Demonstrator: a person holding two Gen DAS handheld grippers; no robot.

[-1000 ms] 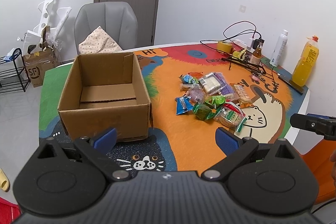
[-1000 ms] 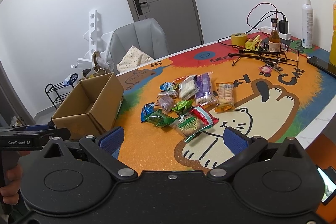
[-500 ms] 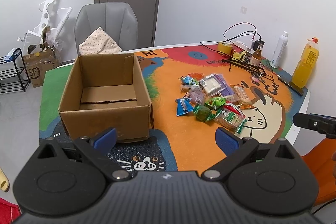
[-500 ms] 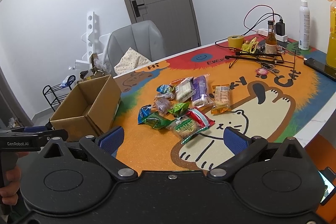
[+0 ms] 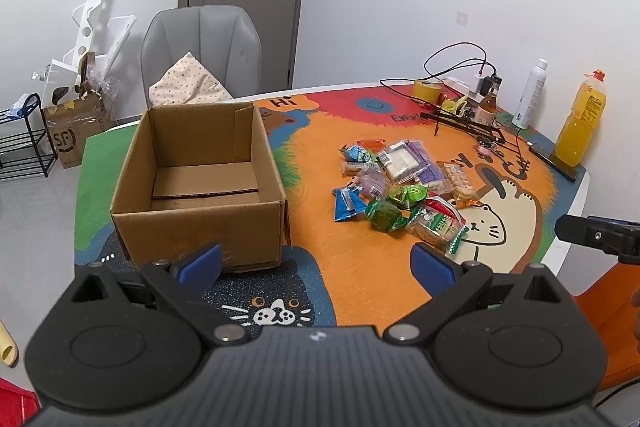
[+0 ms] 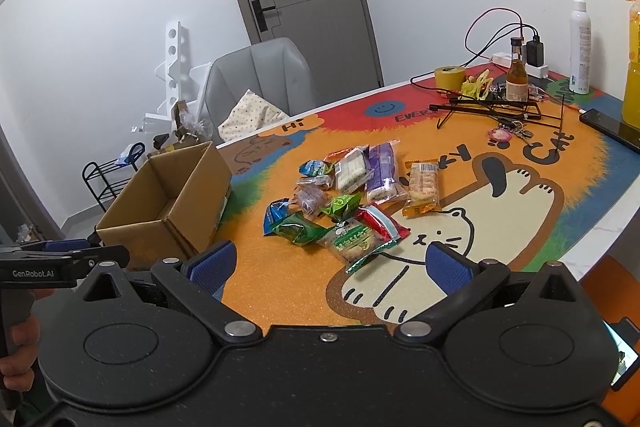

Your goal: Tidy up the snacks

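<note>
Hovering over the desk's (image 5: 560, 247) near edge, the left gripper (image 5: 316, 263) has its jaws released, the empty cardboard box (image 5: 200, 183) ahead-left, the snack pile (image 5: 400, 187) ahead-right. From the right wrist, the right gripper (image 6: 328, 263) jaws gape empty too, the snack pile (image 6: 352, 199) just beyond them.

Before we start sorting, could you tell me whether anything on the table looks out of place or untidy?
The snack packets lie in a loose, overlapping heap on the mat, none inside the cardboard box, which sits open and empty. Nothing looks spilled or torn.
</note>
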